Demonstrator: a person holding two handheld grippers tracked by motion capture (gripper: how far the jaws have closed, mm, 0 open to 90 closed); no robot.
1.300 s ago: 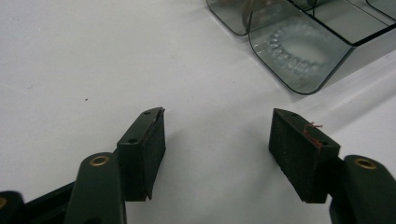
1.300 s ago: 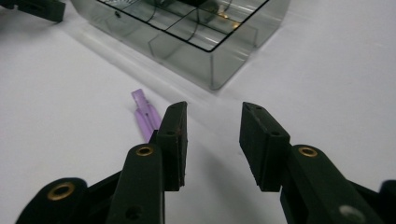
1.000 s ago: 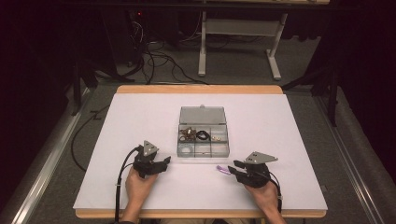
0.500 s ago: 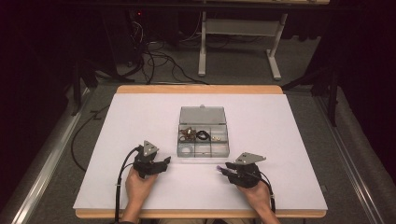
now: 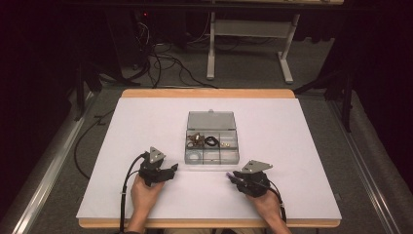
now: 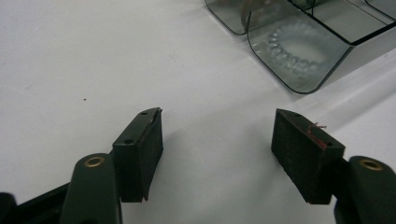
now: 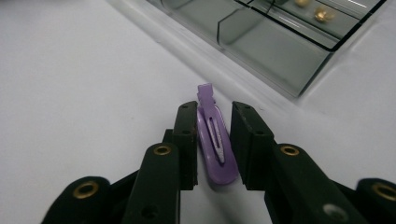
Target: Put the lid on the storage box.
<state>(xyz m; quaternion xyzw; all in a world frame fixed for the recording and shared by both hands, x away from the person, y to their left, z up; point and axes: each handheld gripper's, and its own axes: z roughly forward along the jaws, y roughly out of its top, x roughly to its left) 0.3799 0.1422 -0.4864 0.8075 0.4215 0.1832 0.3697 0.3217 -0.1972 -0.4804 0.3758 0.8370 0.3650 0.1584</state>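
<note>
My right gripper (image 7: 212,140) has just been closing around the purple clip (image 7: 215,147); the clip lies flat on the table (image 5: 292,146) between the jaws, long axis along them, tip pointing at the box (image 7: 261,42). Left pad looks touching, right pad a sliver off, so not pinched yet, I'd say. Closing a bit more should grab it across its narrow width. In the high view the clip (image 5: 228,175) sits just beside the box's (image 5: 212,141) near right corner, far nearer my right hand. My left gripper (image 6: 217,140) is spread wide, holding nothing, resting on the table near the box's corner compartment with the bead ring (image 6: 295,49)
</note>
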